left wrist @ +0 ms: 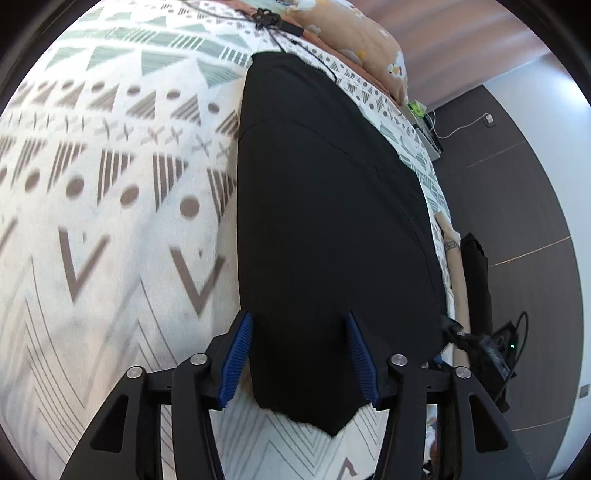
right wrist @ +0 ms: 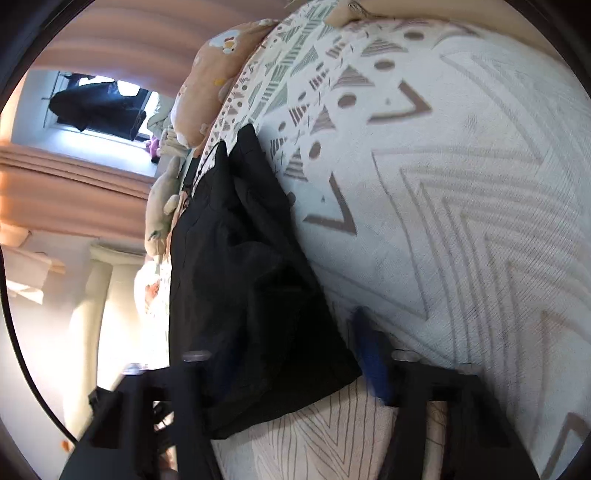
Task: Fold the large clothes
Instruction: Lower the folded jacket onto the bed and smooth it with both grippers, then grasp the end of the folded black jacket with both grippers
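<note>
A large black garment (left wrist: 325, 206) lies flat and long on the patterned bedsheet (left wrist: 110, 184). My left gripper (left wrist: 298, 318) is open, its blue pads (left wrist: 238, 360) standing on either side of the garment's near pointed corner. In the right wrist view the same black garment (right wrist: 243, 266) looks more rumpled, and its near edge lies between the fingers of my right gripper (right wrist: 295, 343). That gripper is blurred and stands open. One blue pad (right wrist: 373, 362) shows clearly on the sheet (right wrist: 461, 221); the other is dim against the black cloth.
An orange printed pillow (left wrist: 365, 40) and black cables (left wrist: 269, 18) lie at the head of the bed. Dark floor (left wrist: 517, 206) with a box and a white cord runs along the bed's right side. Plush toys (right wrist: 162, 206), curtains and a bright window (right wrist: 99, 107) lie beyond the far side.
</note>
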